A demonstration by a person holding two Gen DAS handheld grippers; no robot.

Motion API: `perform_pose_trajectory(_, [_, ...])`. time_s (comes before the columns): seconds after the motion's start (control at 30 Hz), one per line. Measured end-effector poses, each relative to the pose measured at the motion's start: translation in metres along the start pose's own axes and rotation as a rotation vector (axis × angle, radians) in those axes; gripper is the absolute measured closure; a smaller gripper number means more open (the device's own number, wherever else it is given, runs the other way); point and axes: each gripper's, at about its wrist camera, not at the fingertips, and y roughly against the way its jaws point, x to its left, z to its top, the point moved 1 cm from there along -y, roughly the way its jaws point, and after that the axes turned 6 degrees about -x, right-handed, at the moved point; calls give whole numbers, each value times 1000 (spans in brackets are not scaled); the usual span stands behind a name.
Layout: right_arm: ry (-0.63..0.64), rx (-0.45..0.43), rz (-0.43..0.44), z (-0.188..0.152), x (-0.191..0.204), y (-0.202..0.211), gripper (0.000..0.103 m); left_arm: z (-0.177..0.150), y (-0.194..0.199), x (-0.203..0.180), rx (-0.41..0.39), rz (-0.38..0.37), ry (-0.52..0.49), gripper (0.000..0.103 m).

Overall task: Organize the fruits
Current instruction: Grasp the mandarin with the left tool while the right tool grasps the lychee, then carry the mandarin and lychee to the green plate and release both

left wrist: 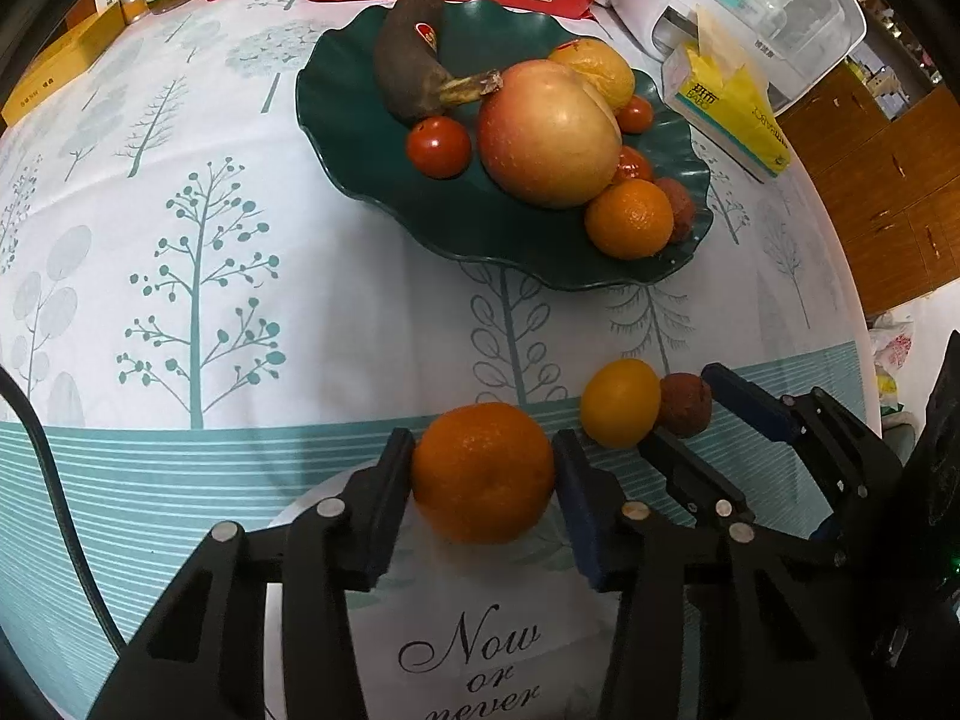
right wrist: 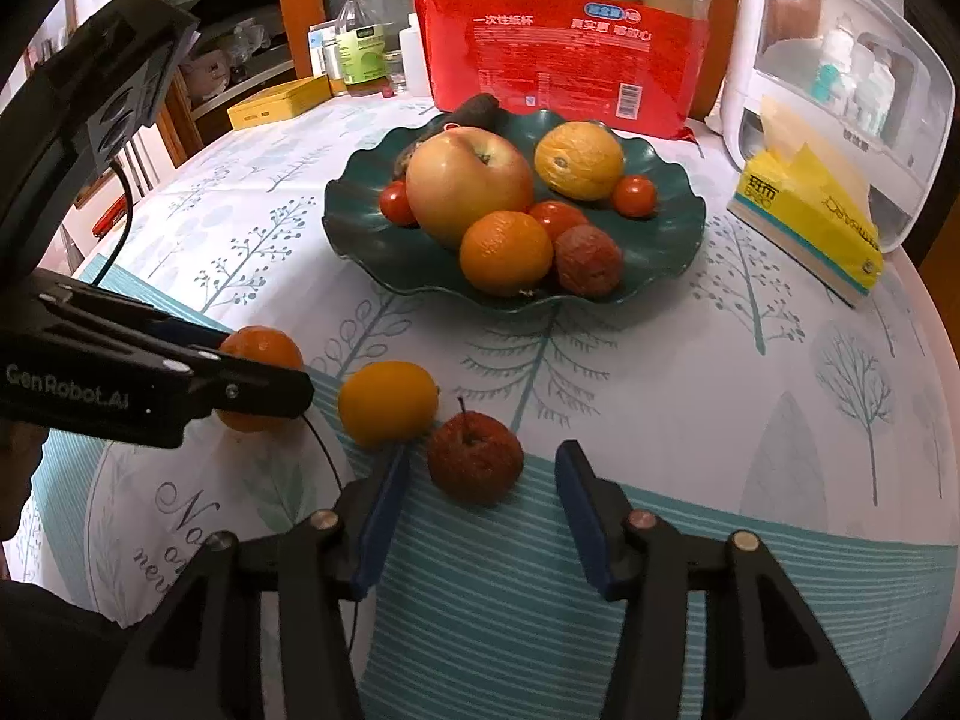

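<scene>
- The round table under a white cloth printed with teal trees [left wrist: 198, 300] carries everything; the dark green wavy-rimmed plastic plate [left wrist: 336, 120] is the landmark below.
- Behind the plate stand one red pack of paper cups [right wrist: 564, 54] and one white appliance with a clear door [right wrist: 840, 78]; one yellow tissue pack [right wrist: 810, 222] lies to its right.
- On the plate, counted: one large red-yellow apple [left wrist: 549, 132], one blackened banana [left wrist: 408, 72], one wrinkled yellow-orange citrus [right wrist: 579, 159], one smooth orange mandarin [right wrist: 506, 252], one shrivelled dark red fruit [right wrist: 587, 260], and three small red tomatoes, the clearest being the one [left wrist: 438, 146] on the apple's left.
- In front of the plate, three fruits sit on the cloth: one bright orange [left wrist: 483, 471], one smooth yellow-orange fruit [right wrist: 387, 402] just beside it, and one wrinkled red apple with a stem [right wrist: 474, 457] touching that yellow one.
- The left gripper [left wrist: 483, 474] has both blue pads against the bright orange, pinching it low over the cloth.
- The right gripper [right wrist: 480, 510] is spread wide, with the wrinkled red apple between its fingers, untouched by either pad.
</scene>
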Motion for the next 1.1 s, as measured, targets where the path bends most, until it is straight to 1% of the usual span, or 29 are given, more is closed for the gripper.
perform_pose_trajectory(0.03, [3, 0, 2, 0, 1, -1, 56, 0, 0, -1, -2, 0, -2, 58])
perform_pose_trajectory(0.2, [15, 4, 4, 3, 3, -2, 70, -1, 1, 2, -3, -7, 8, 59])
perform_pose_trajectory(0.37, [18, 2, 9, 5, 2, 0, 70, -1, 6, 4, -7, 8, 12, 59])
perform_pose_trajectory(0.53, [-3, -21, 14, 13, -5, 7, 70, 6, 18, 4, -44, 14, 13, 59])
perform_pose_trajectory(0.83, [-14, -65, -9, 37, -24, 14, 70, 32, 34, 1, -120, 19, 26, 59])
perform_pose_trajectory(1.1, [-31, -102, -37, 61, -45, 10, 70, 59, 36, 0, -181, 13, 32, 59])
